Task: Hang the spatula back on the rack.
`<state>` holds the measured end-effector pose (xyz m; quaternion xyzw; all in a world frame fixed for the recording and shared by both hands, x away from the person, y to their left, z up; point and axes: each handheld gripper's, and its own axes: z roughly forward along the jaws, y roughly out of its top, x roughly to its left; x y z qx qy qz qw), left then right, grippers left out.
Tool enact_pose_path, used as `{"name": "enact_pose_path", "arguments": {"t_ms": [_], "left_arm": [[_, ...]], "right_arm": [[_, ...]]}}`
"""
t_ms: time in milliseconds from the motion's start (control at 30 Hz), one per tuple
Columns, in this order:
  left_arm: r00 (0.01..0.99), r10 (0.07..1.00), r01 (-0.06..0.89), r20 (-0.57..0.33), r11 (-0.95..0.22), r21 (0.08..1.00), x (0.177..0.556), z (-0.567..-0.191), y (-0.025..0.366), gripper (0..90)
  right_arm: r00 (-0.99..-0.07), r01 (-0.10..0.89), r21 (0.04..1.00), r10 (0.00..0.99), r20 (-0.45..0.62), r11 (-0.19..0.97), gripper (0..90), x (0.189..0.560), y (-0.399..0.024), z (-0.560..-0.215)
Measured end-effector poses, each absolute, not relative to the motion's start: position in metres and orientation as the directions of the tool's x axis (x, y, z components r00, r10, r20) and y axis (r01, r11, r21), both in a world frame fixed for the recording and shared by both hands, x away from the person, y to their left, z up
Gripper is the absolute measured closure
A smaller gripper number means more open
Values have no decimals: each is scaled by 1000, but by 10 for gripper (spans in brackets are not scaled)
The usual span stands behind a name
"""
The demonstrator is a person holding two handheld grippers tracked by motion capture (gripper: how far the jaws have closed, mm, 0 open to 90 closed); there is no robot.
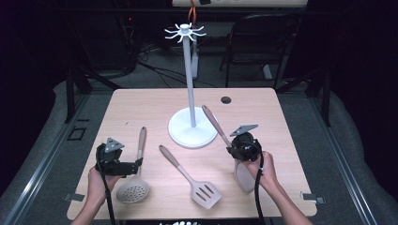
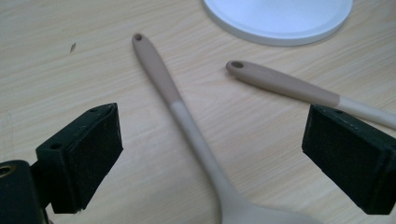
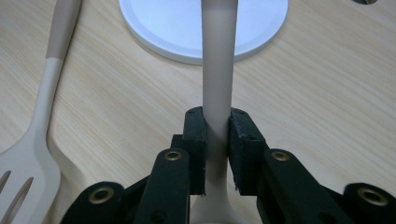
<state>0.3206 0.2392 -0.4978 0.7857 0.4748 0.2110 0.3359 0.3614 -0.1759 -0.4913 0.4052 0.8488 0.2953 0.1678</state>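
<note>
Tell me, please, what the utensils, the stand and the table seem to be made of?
Skimmer and slotted turner: probably matte silicone or plastic, two-tone beige without glare. Stand: smooth white, likely painted metal or plastic; its base shows a faint sheen. Table: light wood-grain surface, possibly laminate.

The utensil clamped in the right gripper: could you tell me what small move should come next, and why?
Probably lift it toward the hooks atop the stand. The right gripper is shut on the utensil, and its handle tip already reaches over the stand's base.
</note>
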Motion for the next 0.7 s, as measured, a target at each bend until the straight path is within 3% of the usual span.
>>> {"name": "enact_pose_path", "arguments": {"t_ms": [700], "left_arm": [[607, 791, 511, -74, -317, 799, 354, -467, 164, 38]], "right_arm": [[-642, 529, 693, 765, -50, 490, 784, 378, -149, -479]]}}
